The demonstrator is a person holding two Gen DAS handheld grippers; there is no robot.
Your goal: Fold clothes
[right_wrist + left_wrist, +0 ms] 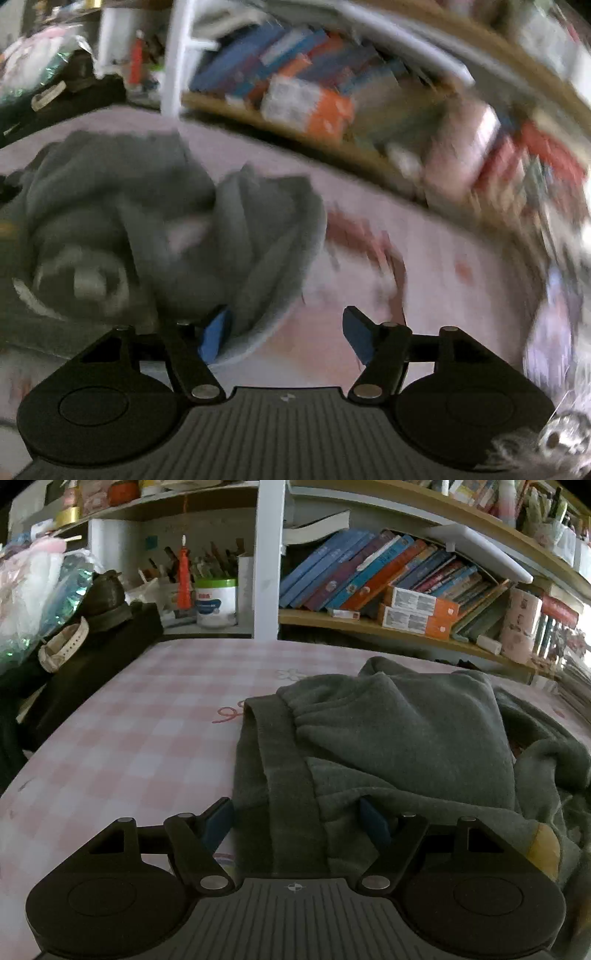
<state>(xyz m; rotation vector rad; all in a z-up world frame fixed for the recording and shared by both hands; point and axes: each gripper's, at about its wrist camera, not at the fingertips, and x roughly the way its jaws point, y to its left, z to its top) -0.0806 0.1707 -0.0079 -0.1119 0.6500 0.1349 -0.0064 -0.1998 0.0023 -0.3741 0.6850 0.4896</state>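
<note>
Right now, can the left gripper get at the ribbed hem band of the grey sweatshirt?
Probably yes. The left gripper stands open, with the ribbed hem band of the grey sweatshirt already running between its fingers. Nothing lies over the band there, and the pads do not look pressed on it.

Left half lying open, right half blocked

The checked bedcover (140, 716) is lying bare toward its left edge; the grey garment (406, 746) is heaping over the right, and shelves of books (388, 572) are lining the far edge.
</note>
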